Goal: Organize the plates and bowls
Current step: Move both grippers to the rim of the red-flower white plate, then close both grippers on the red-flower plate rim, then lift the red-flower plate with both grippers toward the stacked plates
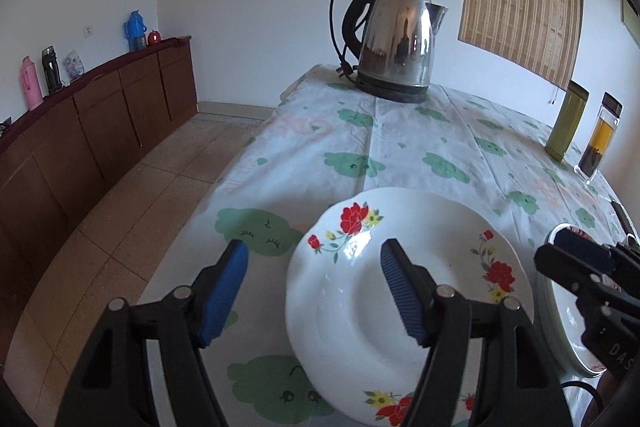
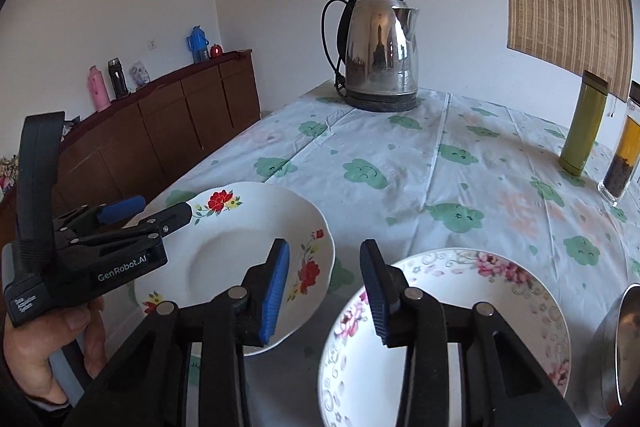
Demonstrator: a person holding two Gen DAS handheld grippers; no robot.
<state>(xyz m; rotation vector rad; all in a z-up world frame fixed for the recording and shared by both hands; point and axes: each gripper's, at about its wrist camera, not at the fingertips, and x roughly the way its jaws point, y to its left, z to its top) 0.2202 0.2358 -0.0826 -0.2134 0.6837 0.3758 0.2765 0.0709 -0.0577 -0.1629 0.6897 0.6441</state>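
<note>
Left claw [image 1: 314, 293] gapes astride the red-flowered plate's [image 1: 448, 239] rim; right claw [image 2: 325, 293] open, empty.

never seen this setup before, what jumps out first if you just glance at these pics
The shiny steel kettle stands at the far end of the table, on a cloth printed with green clouds. Up close lie two flowered plates: a red-flowered plate on the left and a pink-flowered plate on the right. The left gripper reaches over the red-flowered plate's far rim, jaws open, and the right gripper hangs open between the plates.
</note>
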